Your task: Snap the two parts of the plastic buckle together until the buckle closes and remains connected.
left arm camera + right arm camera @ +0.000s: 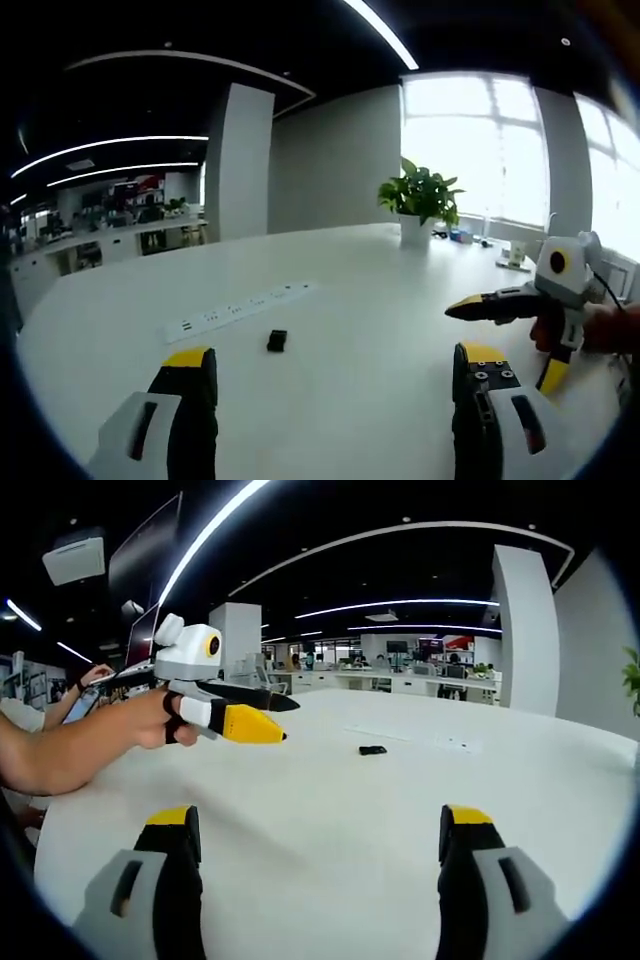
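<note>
Matt black plastic buckle (pixel 277 341), smooth white matt table (pixel 350 390), white plastic power strip (pixel 238 310)

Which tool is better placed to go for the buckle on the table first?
Probably the left tool: the black buckle lies just ahead between its open jaws. From the right tool, the buckle looks farther off.
</note>
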A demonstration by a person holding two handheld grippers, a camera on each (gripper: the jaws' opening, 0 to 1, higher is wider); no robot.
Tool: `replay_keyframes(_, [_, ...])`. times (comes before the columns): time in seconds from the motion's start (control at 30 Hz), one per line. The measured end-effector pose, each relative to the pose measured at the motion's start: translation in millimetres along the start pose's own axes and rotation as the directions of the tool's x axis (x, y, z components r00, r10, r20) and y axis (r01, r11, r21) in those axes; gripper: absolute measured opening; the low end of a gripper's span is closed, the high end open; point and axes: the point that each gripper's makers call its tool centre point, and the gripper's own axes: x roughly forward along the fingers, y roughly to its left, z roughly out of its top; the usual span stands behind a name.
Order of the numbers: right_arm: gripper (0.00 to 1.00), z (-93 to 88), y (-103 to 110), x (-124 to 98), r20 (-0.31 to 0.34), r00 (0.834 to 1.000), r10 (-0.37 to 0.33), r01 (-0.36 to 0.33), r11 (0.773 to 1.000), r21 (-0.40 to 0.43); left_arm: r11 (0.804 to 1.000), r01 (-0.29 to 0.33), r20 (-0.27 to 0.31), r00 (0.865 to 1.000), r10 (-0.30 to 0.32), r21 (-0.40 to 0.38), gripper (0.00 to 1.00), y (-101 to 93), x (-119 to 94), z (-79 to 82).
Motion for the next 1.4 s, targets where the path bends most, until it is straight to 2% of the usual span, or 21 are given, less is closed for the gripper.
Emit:
replay_keyframes(0.73, [1.0, -3.2, -5, 1, -0.009, 1.0, -0.017, 0.017, 1.0, -0.01, 1.0, -0.016, -0.005, 1.0, 0.017, 0.007, 1.0, -5.3, -30, -11.5])
replay_keyframes(1.13, [1.0, -5.7, -4, 0, -0.016, 1.0, -0.021, 0.02, 1.0, -0.011, 0.999, -0.05, -0.002, 0.999, 0.05, -0.02, 1.0, 8.8, -68, -27.5])
replay_keyframes(1.4, [1.0, -7.8, -5, 0, -0.021, 0.999, -0.03, 0.03, 0.999, -0.011, 0.999, -0.048, 0.027, 0.998, 0.049, -0.021, 1.0, -3.0, -91, -29.6])
